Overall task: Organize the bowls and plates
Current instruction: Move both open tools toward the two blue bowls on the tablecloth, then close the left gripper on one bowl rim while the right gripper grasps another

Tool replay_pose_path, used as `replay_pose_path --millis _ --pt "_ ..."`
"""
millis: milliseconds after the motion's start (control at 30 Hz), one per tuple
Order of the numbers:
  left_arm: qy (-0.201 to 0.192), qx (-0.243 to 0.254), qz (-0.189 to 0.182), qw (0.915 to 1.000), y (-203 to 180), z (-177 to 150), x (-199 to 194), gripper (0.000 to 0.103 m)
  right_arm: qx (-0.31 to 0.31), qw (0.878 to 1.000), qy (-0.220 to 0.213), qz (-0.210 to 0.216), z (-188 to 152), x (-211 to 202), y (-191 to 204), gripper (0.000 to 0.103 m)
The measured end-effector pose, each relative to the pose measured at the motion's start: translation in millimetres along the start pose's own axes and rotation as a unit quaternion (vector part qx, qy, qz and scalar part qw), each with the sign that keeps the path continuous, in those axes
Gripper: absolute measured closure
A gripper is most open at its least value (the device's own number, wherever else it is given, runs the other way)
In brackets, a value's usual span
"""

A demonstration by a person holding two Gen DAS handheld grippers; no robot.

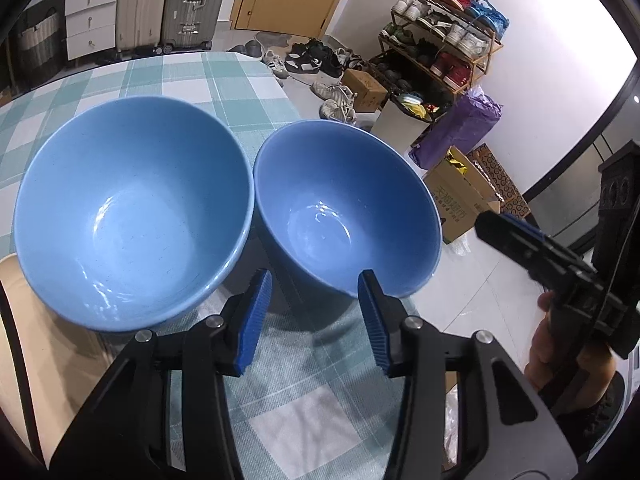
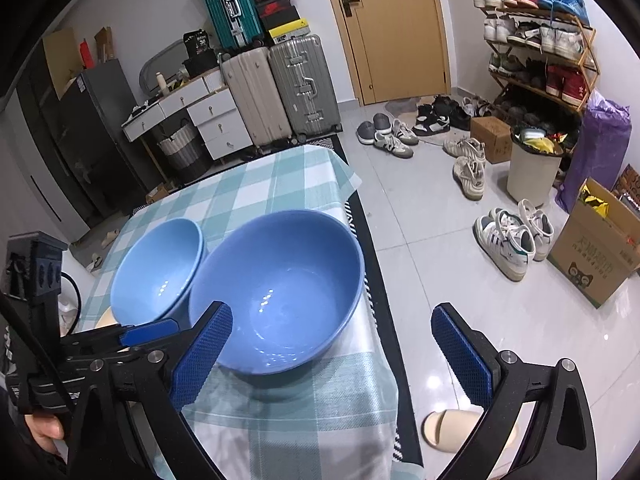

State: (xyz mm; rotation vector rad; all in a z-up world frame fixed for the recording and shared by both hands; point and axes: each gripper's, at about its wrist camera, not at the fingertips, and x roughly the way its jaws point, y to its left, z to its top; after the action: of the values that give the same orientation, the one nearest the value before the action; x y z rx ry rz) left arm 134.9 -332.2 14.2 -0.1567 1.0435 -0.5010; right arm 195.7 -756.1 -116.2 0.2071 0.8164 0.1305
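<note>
Two blue bowls stand side by side on a table with a teal checked cloth [image 1: 224, 76]. In the left wrist view the left bowl [image 1: 132, 212] looks larger and the right bowl [image 1: 348, 208] sits near the table's right edge. My left gripper [image 1: 316, 316] is open and empty, just in front of the right bowl's near rim. In the right wrist view the right bowl [image 2: 280, 288] is nearest and the other bowl [image 2: 158, 268] lies behind it to the left. My right gripper [image 2: 332, 348] is open and empty, its left finger beside the near bowl's rim.
A beige plate edge [image 1: 16, 320] shows at the left under the larger bowl. Right of the table the floor holds shoes [image 2: 508, 240], cardboard boxes [image 2: 596, 252], a white bin [image 2: 532, 168] and a shoe rack [image 2: 544, 48]. Suitcases [image 2: 276, 88] and drawers stand behind the table.
</note>
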Motion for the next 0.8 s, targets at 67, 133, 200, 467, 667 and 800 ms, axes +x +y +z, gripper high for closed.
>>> replay_pose_path --millis 67,133,200,467,667,800 --pt "0.001 -0.006 0.001 1.0000 2 5 5 0.061 0.002 1.000 0.006 0.003 0 8 -2 0.001" --pt "0.001 -0.008 0.004 1.0000 4 9 8 0.061 0.000 1.000 0.013 0.005 1 15 -3 0.009" --pt "0.001 -0.007 0.007 0.9999 5 14 11 0.061 -0.002 1.000 0.024 0.005 3 25 -4 0.017" --pt "0.007 -0.003 0.016 0.9998 11 22 26 0.061 -0.007 0.999 0.047 0.017 8 59 -7 0.040" --pt "0.010 0.003 0.016 0.9998 12 25 32 0.061 -0.007 0.999 0.053 0.005 11 75 -7 0.053" --pt "0.018 0.001 0.010 0.9998 10 20 30 0.061 -0.006 0.999 0.053 -0.005 12 81 -9 0.069"
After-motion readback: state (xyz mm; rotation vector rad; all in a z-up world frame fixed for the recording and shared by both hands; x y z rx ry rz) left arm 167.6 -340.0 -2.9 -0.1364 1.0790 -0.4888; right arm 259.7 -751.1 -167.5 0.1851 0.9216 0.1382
